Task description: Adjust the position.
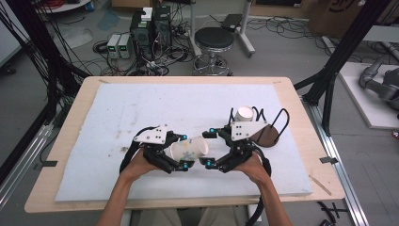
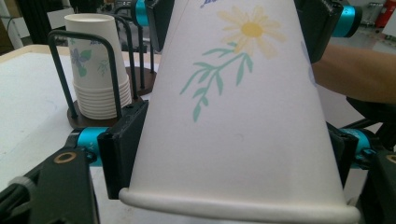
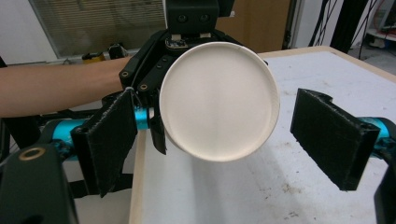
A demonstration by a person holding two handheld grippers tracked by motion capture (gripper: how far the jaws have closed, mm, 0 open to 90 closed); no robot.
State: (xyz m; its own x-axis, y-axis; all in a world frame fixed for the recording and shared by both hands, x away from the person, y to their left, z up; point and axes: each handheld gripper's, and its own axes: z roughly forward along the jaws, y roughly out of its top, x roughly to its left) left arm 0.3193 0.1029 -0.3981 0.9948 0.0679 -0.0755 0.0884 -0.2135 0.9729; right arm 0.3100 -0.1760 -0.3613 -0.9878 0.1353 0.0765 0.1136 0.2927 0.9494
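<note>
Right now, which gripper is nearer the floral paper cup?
Left. The left gripper has its jaws clamped on the floral paper cup; the right gripper faces the cup's base with jaws spread open, not touching it.

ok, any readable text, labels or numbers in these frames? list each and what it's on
None can be read.
Paper cup in the left gripper: a printed yellow flower and green sprigs, no words.
Stacked cups in the wire holder: flower prints, no lettering.
Cardboard box at the top right of the high view: dark marks, too blurred and cut off to read.
Grey units on the floor: any labels are too small.
</note>
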